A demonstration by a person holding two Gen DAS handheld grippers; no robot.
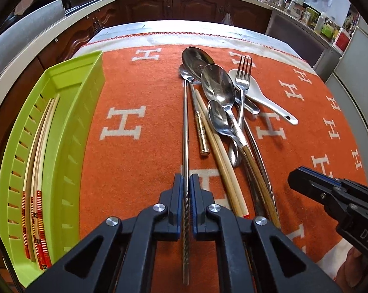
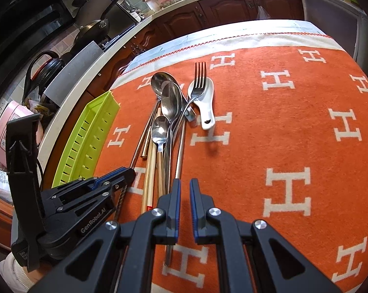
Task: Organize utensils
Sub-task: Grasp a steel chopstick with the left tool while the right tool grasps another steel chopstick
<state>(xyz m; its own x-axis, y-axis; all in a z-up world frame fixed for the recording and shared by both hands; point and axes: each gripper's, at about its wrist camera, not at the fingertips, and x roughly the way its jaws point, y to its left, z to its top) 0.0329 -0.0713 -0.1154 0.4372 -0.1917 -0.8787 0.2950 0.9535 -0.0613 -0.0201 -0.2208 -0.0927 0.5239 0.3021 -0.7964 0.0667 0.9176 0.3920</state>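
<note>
On orange cloth (image 1: pixel 140 171), four metal spoons (image 1: pixel 218 86), one fork (image 1: pixel 243 78), one white spoon (image 1: pixel 264 100)

Ahead of the left tool (image 1: pixel 186 179), glossy metal spoons (image 1: pixel 218 85) lie on a fuzzy orange cloth (image 1: pixel 140 161). The tray (image 1: pixel 69 112) looks smooth plastic, the white spoon (image 1: pixel 264 97) glazed ceramic.

Both grippers are matte black plastic. The left gripper (image 1: pixel 186 190) and right gripper (image 2: pixel 185 195) have blue-lined fingers and round silver screws at the linkage joints. White "GenRobot.AI" lettering marks the left one's body; a pale sleeve shows near it.
</note>
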